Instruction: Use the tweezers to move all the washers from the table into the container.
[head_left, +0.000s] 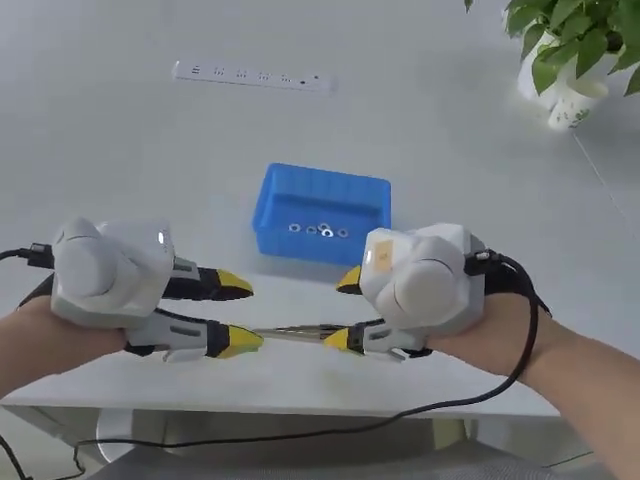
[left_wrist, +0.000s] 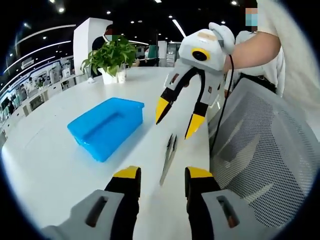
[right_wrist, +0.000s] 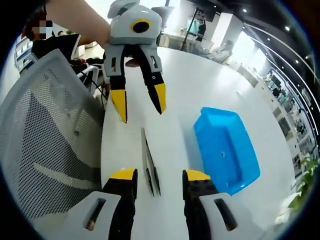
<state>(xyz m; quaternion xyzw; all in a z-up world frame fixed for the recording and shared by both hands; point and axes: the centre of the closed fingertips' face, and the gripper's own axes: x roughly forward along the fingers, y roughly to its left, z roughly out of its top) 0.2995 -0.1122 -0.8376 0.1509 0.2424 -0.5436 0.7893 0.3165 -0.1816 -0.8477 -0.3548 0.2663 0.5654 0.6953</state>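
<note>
A blue container (head_left: 322, 213) stands mid-table with several washers (head_left: 318, 231) lying inside it. The tweezers (head_left: 295, 333) lie flat on the white table near its front edge, between my two grippers. My left gripper (head_left: 245, 312) is open, its yellow tips pointing right at one end of the tweezers. My right gripper (head_left: 343, 308) is open too and faces left over the other end. In the left gripper view the tweezers (left_wrist: 168, 156) lie ahead of my open jaws, with the right gripper (left_wrist: 176, 122) beyond. The right gripper view shows the tweezers (right_wrist: 149, 164) between the jaws and the container (right_wrist: 227, 149) to the right.
A white power strip (head_left: 252, 76) lies at the back of the table. A potted plant (head_left: 567, 50) stands at the back right corner. A mesh chair (left_wrist: 260, 145) sits just behind the table's front edge (head_left: 300, 410).
</note>
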